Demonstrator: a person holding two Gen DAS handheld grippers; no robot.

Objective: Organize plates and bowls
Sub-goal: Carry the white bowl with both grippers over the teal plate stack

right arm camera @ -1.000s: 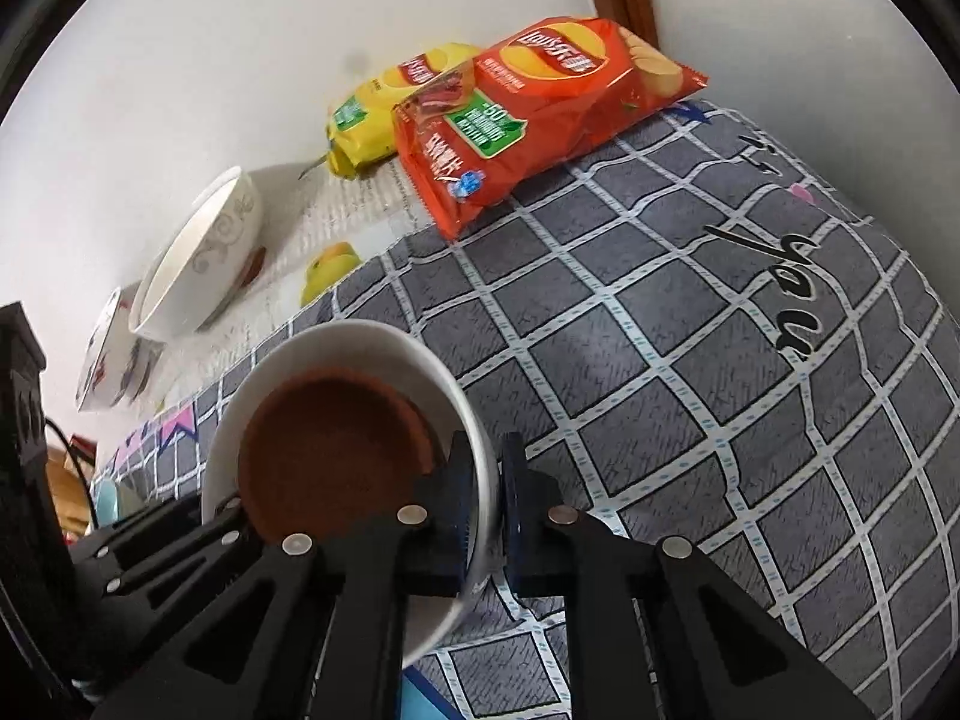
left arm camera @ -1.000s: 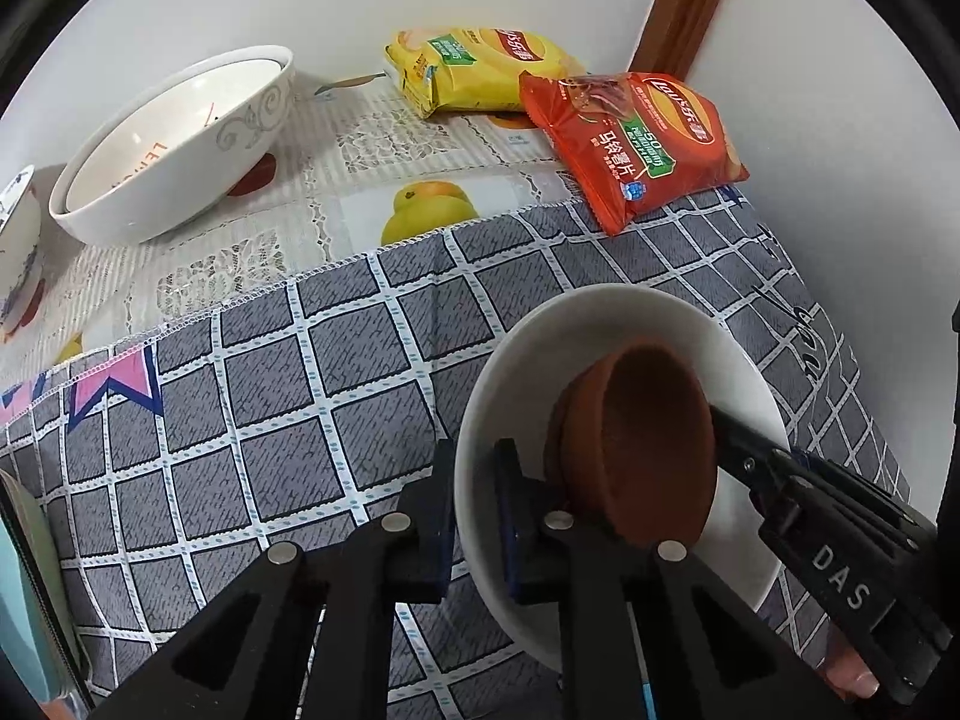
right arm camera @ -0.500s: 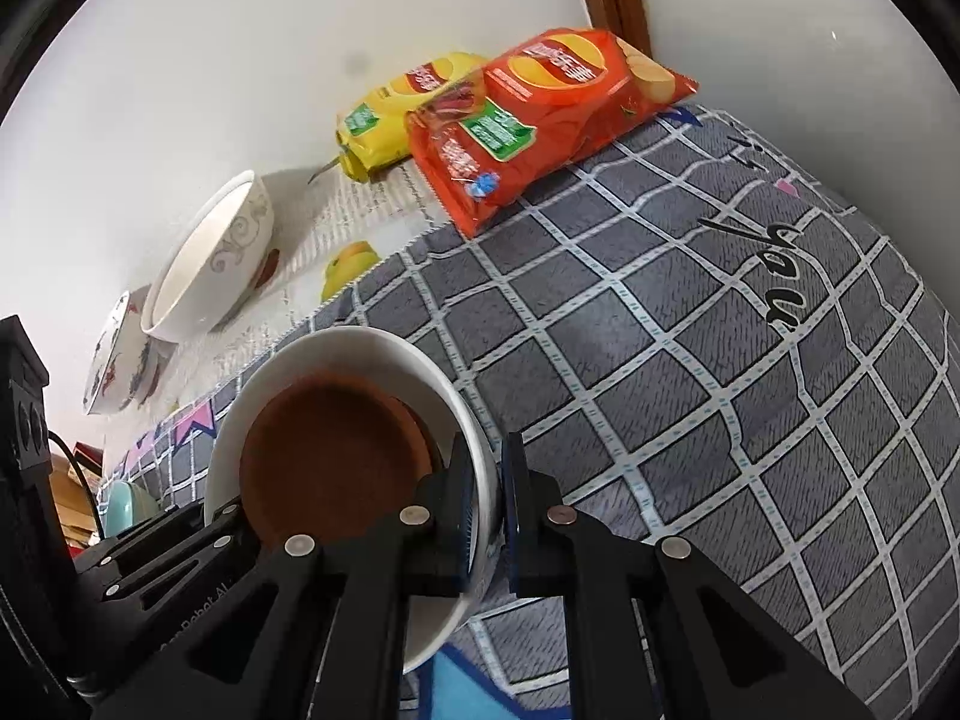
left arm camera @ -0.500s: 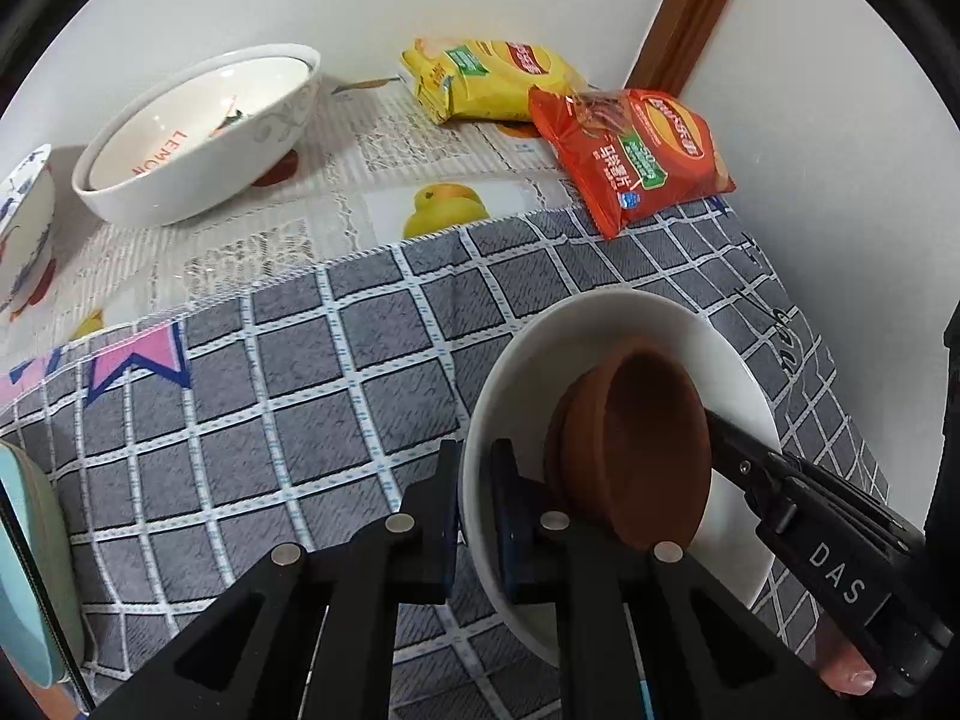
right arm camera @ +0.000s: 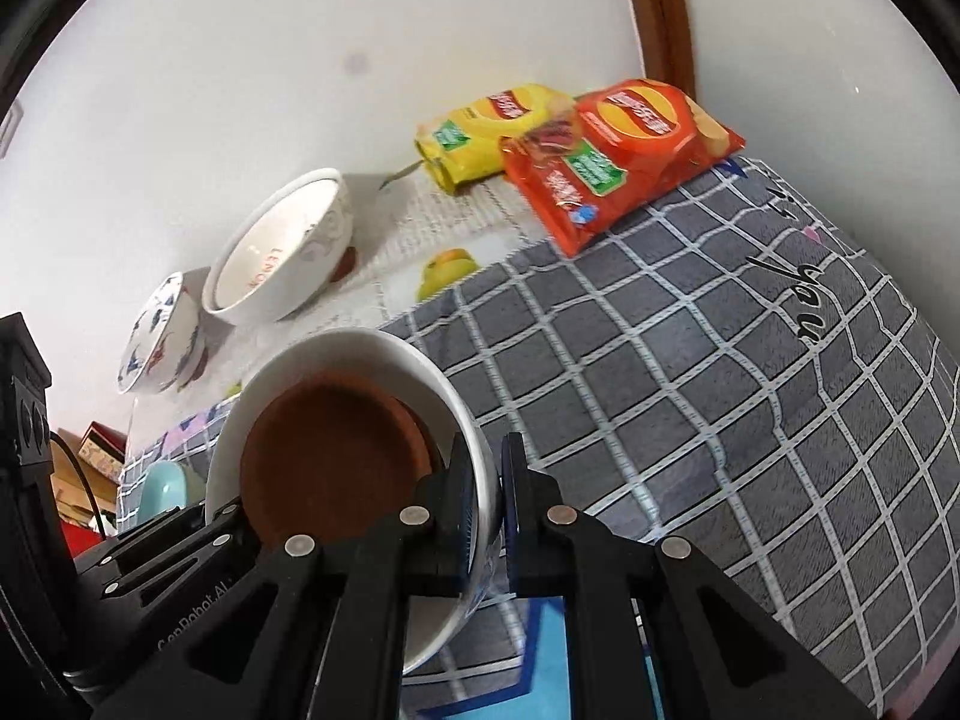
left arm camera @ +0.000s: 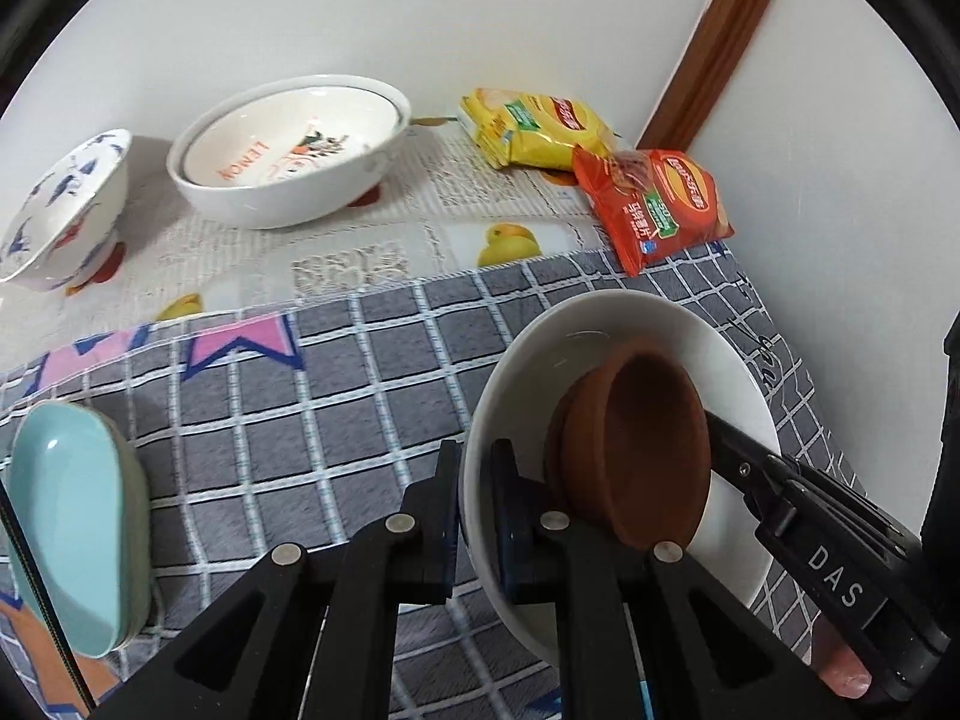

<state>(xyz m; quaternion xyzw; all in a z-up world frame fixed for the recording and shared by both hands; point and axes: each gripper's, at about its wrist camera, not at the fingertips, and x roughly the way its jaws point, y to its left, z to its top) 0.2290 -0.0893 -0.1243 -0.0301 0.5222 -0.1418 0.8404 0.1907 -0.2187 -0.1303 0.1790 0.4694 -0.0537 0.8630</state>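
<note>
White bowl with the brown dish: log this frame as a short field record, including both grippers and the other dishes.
held item: white bowl, brown dish inside it
left gripper: shut on the bowl's rim
right gripper: shut on the opposite rim
other bowls: lemon-print bowl, blue-patterned bowl
front left: pale blue dish
by the wall: yellow packet, red packet

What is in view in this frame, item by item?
White bowl: 1, white, gripped at both rims above the checked cloth.
Brown dish: 1, brown, inside the white bowl.
Lemon bowls: 2 nested, white, far side by the wall.
Patterned bowl: 1, white and blue, left of the lemon bowls.
Teal dish: 1, teal, near left.
Chip bags: 2, red and yellow, far right corner.
Checked cloth: 1, grey.
Left gripper: shut on the bowl's left rim.
Right gripper: shut on the right rim.
</note>
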